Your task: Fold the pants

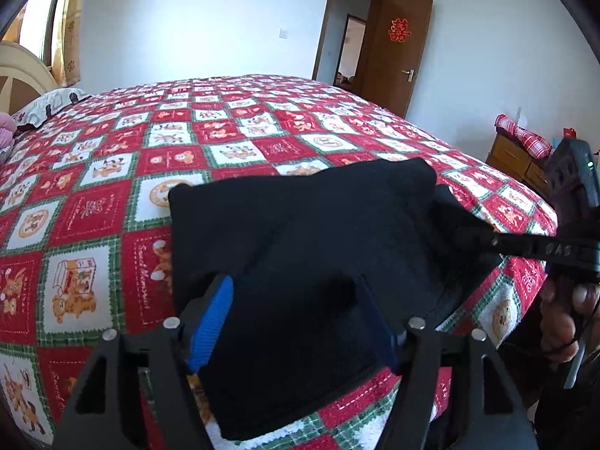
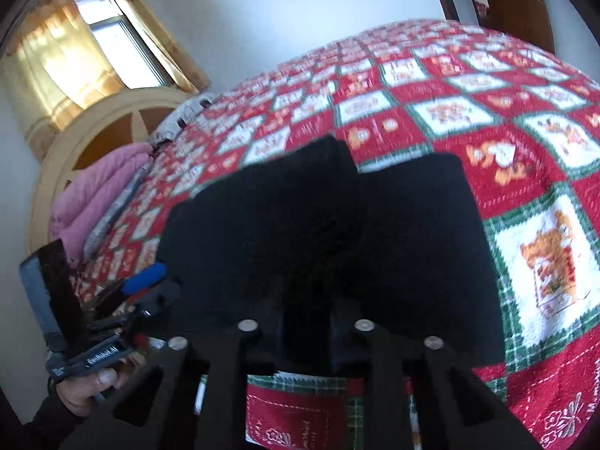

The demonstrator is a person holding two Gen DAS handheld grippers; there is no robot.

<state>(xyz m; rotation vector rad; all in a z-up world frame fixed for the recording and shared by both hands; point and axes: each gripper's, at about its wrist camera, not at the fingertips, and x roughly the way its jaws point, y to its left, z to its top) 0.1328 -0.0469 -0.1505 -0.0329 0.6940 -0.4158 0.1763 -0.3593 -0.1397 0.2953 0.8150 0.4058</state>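
Your black pants (image 1: 300, 247) lie as a folded, thick bundle near the front edge of the bed, on the red/green/white patchwork quilt (image 1: 112, 172). In the right wrist view the pants (image 2: 337, 240) show as two dark lobes w/ a notch between them at the far side; fabric is so dark you can't read seams, waistband or layer count in either view.

Your left gripper (image 1: 296, 315) sits over the near part of the bundle, jaws wide apart, blue pad (image 1: 212, 322) clear on its left finger, the right finger's pad mostly lost against the black cloth. Can't tell if the tips touch the fabric or hover just above.

Your right gripper (image 2: 305, 322): fingers close together, narrow gap, black on black, plus motion blur. Can't tell if cloth is pinched between them. Seen from the left wrist view, the right gripper (image 1: 483, 238) comes in from the right side w/ its tip at the pants' right edge; your right hand (image 1: 562, 318) is half cut off by the frame.

From the right wrist view, the left gripper (image 2: 144, 279) is at the pants' left edge, your left hand (image 2: 90, 386) partly out of frame.

Bkgd: pillow (image 1: 48, 107), pink blanket (image 2: 97, 195) at the headboard, open brown door (image 1: 397, 48), wooden dresser (image 1: 517, 157) cut by the gripper.
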